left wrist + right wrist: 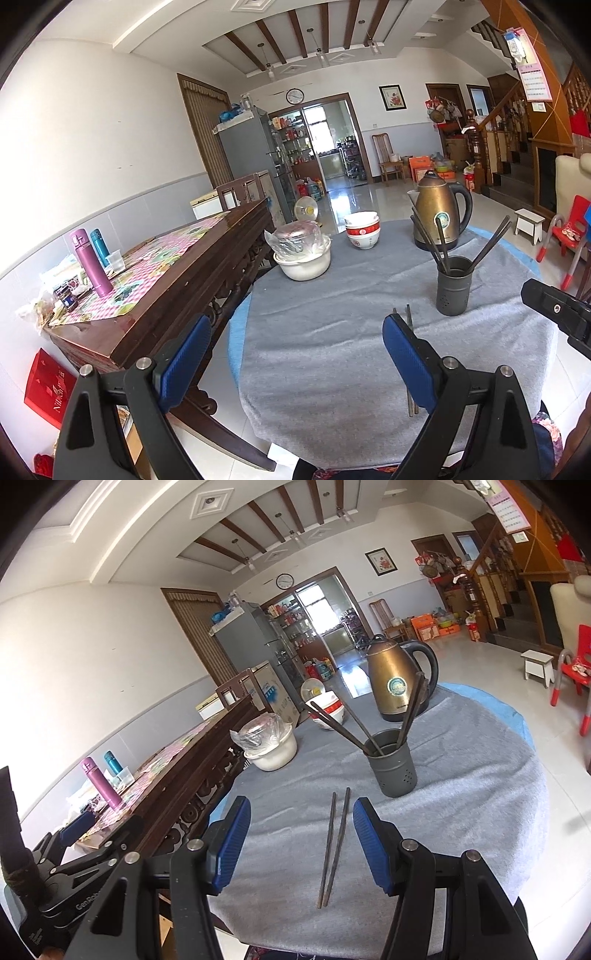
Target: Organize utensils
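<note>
Chopsticks [334, 849] are what you're dealing with: a dark pair lies flat on the grey cloth [461, 812] of the round table, side by side and touching at the near tips, pointing away from you toward the holder. Your right gripper [301, 843] hovers right over them with its blue pads spread apart, the pair sitting in the gap between them, neither pad touching, nothing held.

Just past the far ends of that pair stands the dark grey utensil holder [393, 771], upright, with several more chopsticks [343, 720] already leaning out of it at different angles. Behind it is the brass-coloured kettle [397, 679], and off to the left a white pot [273, 749] with a plastic-wrapped lid and a stack of red and white bowls [330, 710].

Your left gripper [295, 362] is also wide open and empty, low over the near left part of the cloth. From that side its right-hand pad hides most of the loose pair, so only the ends show
</note>
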The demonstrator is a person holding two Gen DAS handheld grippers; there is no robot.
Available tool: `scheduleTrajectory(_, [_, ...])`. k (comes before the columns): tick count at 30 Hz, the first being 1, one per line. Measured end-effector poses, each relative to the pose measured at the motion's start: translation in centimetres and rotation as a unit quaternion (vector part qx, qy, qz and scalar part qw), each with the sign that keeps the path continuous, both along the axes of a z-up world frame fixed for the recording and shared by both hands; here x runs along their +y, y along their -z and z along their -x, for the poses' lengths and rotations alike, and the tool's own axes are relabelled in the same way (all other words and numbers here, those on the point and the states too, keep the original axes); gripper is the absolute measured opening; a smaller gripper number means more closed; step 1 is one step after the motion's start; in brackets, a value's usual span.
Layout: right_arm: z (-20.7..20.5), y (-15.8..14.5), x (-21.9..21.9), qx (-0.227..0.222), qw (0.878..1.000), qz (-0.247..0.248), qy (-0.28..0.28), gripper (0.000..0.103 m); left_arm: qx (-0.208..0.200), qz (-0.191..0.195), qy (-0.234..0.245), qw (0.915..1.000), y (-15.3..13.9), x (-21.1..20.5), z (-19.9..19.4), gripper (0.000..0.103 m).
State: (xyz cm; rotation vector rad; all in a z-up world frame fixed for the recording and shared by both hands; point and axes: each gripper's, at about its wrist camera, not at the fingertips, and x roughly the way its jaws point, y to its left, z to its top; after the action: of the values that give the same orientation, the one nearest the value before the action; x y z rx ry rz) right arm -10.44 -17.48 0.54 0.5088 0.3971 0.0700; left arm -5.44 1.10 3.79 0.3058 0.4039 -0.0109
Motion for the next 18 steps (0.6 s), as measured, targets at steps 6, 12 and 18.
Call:
scheduleTrajectory(6, [-0.04, -0.50, 0.72, -0.006, 1.000, 0.006, -0.008, 0.062, 0.001, 0.001, -0.003, 1.0000, 0.00, 0.27, -0.10, 0.094])
scheduleTrajectory(12, [-0.11, -0.58, 0.97, -0.009, 1.000, 0.007, -0.011, 0.062, 0.007, 0.002, -0.002, 1.0000, 0.23, 0.31, -0.26, 0.094])
scheduleTrajectory(18, [-0.24, -0.61, 1.05, -0.010, 1.000, 0.008, -0.013, 0.062, 0.017, -0.001, 0.000, 0.9999, 0.63, 0.07, -0.15, 0.094])
